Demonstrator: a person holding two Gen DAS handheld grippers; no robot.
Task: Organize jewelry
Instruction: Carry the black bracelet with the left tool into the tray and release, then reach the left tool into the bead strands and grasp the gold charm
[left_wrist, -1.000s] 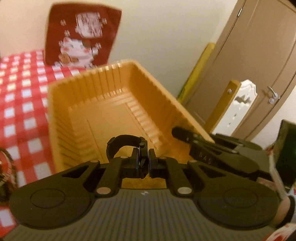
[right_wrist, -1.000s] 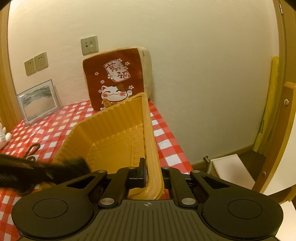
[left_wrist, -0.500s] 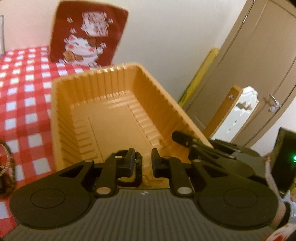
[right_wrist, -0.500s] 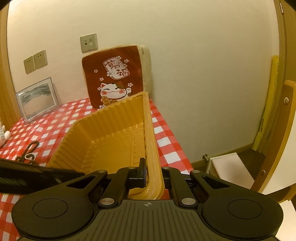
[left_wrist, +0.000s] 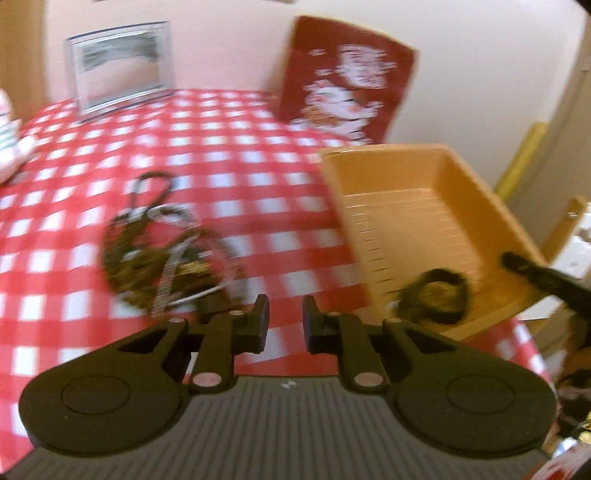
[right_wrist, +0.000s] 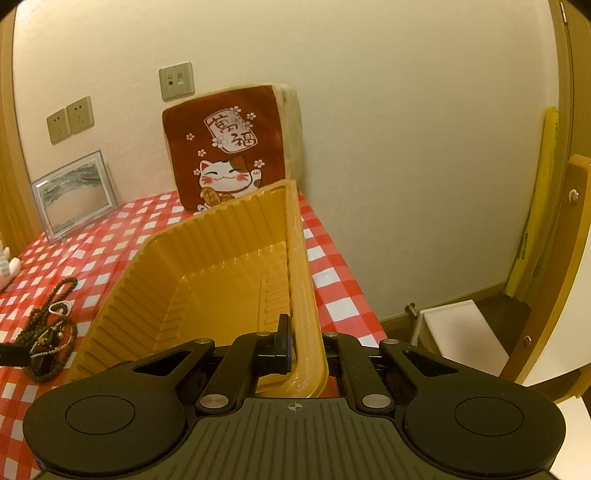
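My left gripper hangs open over the red checked cloth with nothing between its fingers. Just beyond it, to the left, lies a tangled pile of bead strings and chains, also seen at the left edge of the right wrist view as a jewelry pile. The yellow ribbed tray sits to the right, with a black ring-shaped bracelet in its near corner. My right gripper is shut on the tray's right wall; one of its fingers shows in the left wrist view.
A red cat cushion and a framed picture lean against the back wall. A white figurine stands at the far left. The table's right edge is just past the tray, with a wooden chair beyond it.
My left gripper opened and let the black bracelet go into the tray, then swung left to the jewelry pile. The right gripper and the tray have not moved.
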